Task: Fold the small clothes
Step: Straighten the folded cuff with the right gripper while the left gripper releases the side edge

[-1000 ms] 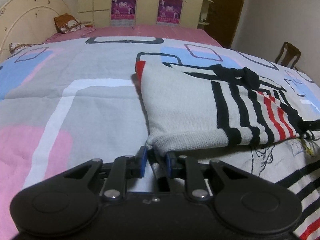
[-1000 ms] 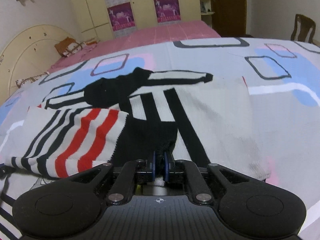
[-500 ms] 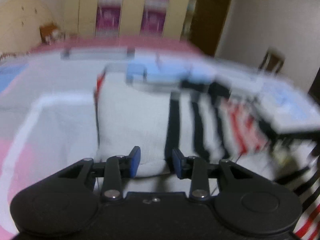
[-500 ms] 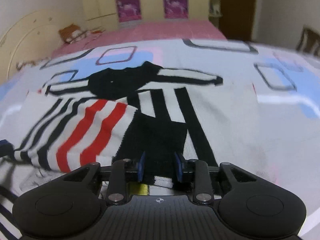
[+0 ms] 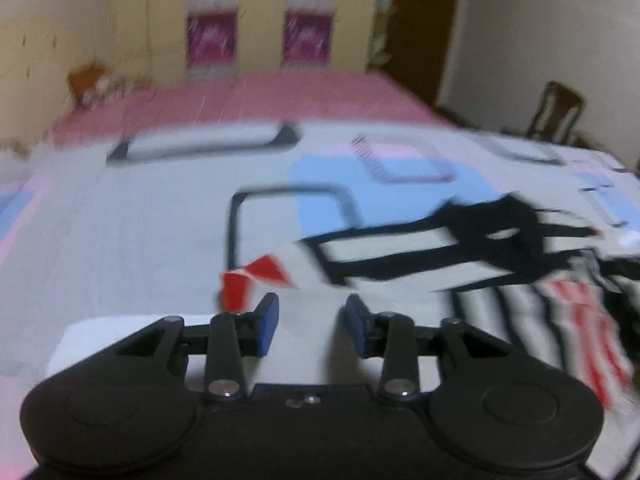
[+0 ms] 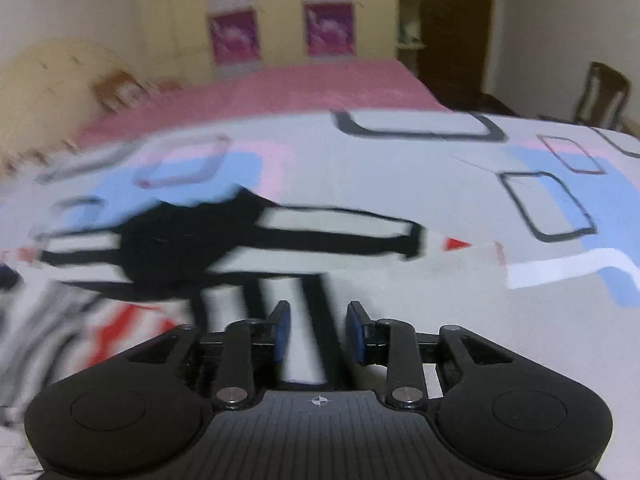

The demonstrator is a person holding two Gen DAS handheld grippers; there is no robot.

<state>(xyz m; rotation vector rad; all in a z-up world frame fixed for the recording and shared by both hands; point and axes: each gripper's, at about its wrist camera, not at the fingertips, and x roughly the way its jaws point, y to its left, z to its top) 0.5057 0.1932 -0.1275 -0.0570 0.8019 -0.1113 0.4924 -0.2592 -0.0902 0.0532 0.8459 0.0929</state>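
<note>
A small white knit sweater with black and red stripes lies folded on the bed; it also shows in the right wrist view. My left gripper is open and empty, above the sweater's left edge near a red corner. My right gripper is open and empty, above the sweater's black-striped part. Both views are blurred by motion.
The bed has a patterned grey, blue and pink cover and a pink sheet further back. A headboard stands at the left, wardrobes behind, a wooden chair at the right.
Both grippers have opened and let go of the sweater's edge. Both have risen and moved forward over the folded sweater, which now lies flat.
</note>
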